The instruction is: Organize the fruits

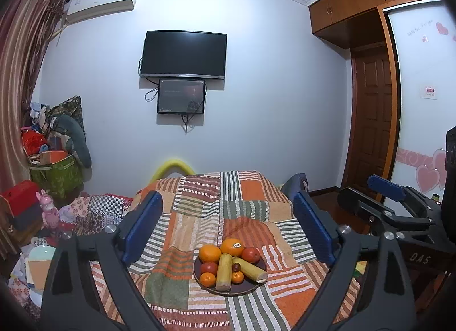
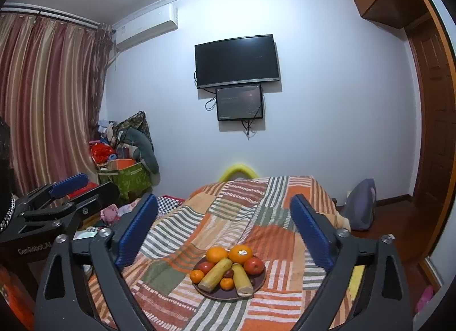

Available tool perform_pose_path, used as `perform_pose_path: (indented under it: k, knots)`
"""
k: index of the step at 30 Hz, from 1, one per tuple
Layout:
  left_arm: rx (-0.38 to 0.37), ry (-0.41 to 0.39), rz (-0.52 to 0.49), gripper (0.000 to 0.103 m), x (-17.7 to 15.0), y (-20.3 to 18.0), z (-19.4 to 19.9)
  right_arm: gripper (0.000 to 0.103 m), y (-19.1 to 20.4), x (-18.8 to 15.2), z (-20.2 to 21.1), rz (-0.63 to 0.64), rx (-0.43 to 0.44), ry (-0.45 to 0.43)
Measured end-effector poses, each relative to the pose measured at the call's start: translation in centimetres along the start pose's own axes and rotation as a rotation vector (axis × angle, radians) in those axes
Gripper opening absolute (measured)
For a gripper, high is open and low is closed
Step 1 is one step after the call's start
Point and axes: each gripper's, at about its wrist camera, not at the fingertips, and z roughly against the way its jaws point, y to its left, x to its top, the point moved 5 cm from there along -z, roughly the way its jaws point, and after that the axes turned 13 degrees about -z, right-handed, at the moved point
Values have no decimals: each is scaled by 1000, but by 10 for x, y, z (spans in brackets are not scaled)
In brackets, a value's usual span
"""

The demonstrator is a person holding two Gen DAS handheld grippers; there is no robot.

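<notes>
A dark round plate (image 1: 242,291) (image 2: 216,296) sits on a striped patchwork cloth (image 1: 199,211) and holds several fruits. Two oranges (image 1: 210,253) (image 2: 216,254) lie at its back, red round fruits (image 1: 250,255) (image 2: 253,265) at the sides, small mandarins (image 1: 207,279) at the front. Two long yellow pieces (image 1: 223,271) (image 2: 215,274) cross the middle. My left gripper (image 1: 228,225) is open, above and short of the plate, with nothing between its blue pads. My right gripper (image 2: 223,231) is likewise open and empty. Each gripper's blue pad (image 1: 384,188) (image 2: 68,184) shows at the edge of the other's view.
The cloth covers a raised surface that ends near the far wall under a TV (image 1: 183,54). Piled bags and toys (image 1: 54,154) fill the left corner by the curtain (image 2: 42,103). A bluish bag (image 2: 359,205) lies on the floor to the right, near a wooden door (image 1: 370,120).
</notes>
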Motion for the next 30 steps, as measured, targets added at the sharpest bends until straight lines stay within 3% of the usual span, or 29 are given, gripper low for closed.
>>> perform_pose_path:
  k: [8, 30]
  knots:
    - [21, 4, 12, 102, -4, 2, 4, 103, -1, -1, 0, -3, -26, -7]
    - [21, 12, 6, 103, -7, 1, 2, 103, 1, -6, 13, 6, -45, -13]
